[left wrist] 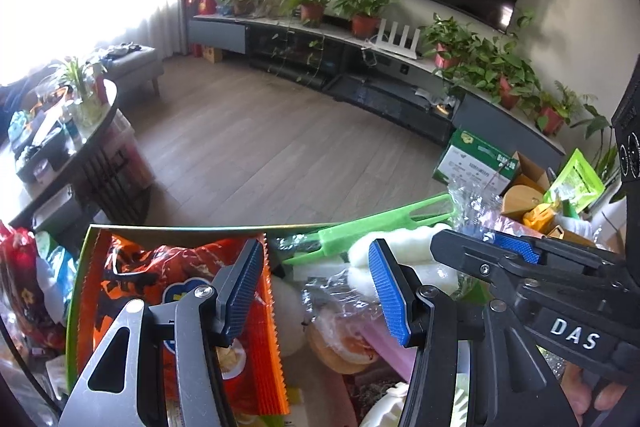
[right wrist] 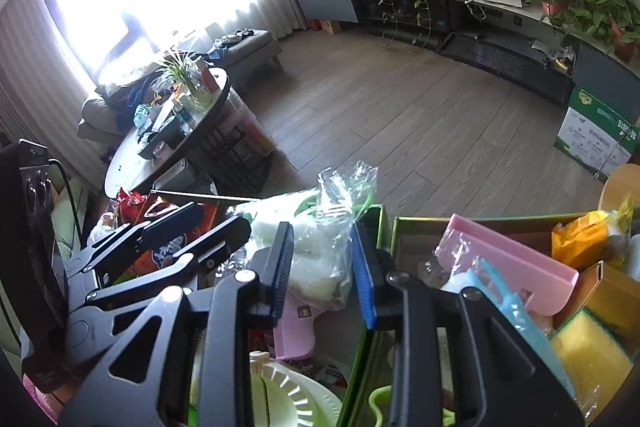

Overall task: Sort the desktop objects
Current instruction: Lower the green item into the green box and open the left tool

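Clear plastic bag of white fluffy items (right wrist: 320,251): lying directly ahead of the right gripper (right wrist: 322,273), standing between its part-spread blue pads, which are not visibly pinching it (contact cannot be told). Long axis running away from the gripper, toward the floor. Left gripper (left wrist: 316,291) is hovering part-spread and empty over the orange snack packet (left wrist: 160,279) in the green-rimmed box (left wrist: 76,291), farther off.

Orange snack bag (left wrist: 168,291) lying in green box (left wrist: 80,267), beside plastic-wrapped white item (right wrist: 316,259).

"DAS" on right gripper (left wrist: 516,254)
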Tool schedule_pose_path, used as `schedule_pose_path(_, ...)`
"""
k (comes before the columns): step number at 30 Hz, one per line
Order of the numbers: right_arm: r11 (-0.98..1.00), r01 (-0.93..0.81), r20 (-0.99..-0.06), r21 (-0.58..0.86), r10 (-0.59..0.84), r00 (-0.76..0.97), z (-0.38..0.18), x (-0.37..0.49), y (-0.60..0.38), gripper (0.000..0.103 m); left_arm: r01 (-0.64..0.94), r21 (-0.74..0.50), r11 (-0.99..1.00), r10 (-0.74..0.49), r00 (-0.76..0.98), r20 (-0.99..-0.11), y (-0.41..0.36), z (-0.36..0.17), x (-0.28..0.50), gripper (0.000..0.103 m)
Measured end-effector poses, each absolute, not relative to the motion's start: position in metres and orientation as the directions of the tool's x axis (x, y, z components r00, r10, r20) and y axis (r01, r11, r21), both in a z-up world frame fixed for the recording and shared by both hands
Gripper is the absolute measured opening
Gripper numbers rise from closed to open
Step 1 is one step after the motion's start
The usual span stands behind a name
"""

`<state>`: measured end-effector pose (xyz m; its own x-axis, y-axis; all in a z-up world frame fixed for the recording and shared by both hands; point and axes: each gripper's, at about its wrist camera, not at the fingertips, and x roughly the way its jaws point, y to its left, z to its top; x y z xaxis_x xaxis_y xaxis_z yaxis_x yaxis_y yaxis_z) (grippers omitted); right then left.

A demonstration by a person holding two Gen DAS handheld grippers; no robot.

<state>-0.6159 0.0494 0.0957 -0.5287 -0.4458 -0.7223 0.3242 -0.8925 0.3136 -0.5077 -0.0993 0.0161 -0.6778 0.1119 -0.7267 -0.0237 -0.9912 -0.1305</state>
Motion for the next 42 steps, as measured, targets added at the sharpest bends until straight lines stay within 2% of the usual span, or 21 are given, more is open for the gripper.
schedule_pose_path(4,-0.913,0.294,-0.771,0.282,-0.398,-0.497,0.087,-0.622,0.046,0.031,-0.013,-0.085,-0.996,0.072,-0.674,-0.735,-0.097,0.016,-0.507,0.055)
schedule_pose_path(9,-0.928,0.302,-0.782,0.219,-0.352,-0.515,0.092,-0.622,0.044,0.031,-0.012,-0.11,-0.994,0.089,-0.683,-0.725,-0.101,0.023,-0.502,0.055)
schedule_pose_path(11,-0.928,0.297,-0.777,0.225,-0.355,-0.52,0.097,-0.619,0.048,0.04,-0.006,-0.118,-0.993,0.09,-0.69,-0.718,-0.104,0.029,-0.501,0.055)
schedule_pose_path(13,-0.928,0.287,-0.766,0.235,-0.359,-0.533,0.105,-0.617,0.054,0.054,-0.007,-0.133,-0.991,0.101,-0.694,-0.713,-0.106,0.034,-0.499,0.055)
schedule_pose_path(14,-0.927,0.287,-0.758,0.241,-0.365,-0.54,0.109,-0.614,0.055,0.056,-0.007,-0.14,-0.99,0.105,-0.696,-0.711,-0.106,0.036,-0.497,0.055)
schedule_pose_path(25,-0.924,0.328,-0.71,0.198,-0.365,-0.602,0.144,-0.588,0.05,0.056,-0.007,-0.145,-0.989,0.109,-0.697,-0.709,-0.1,0.055,-0.477,0.055)
schedule_pose_path(34,-0.907,0.376,-0.695,0.188,-0.393,-0.602,0.166,-0.555,0.036,0.054,-0.057,-0.089,-0.994,0.103,-0.729,-0.677,-0.079,0.078,-0.448,0.065)
schedule_pose_path(42,-0.898,0.398,-0.655,0.188,-0.417,-0.63,0.191,-0.518,0.046,0.054,-0.022,-0.1,-0.995,0.084,-0.734,-0.674,-0.082,0.089,-0.419,0.066)
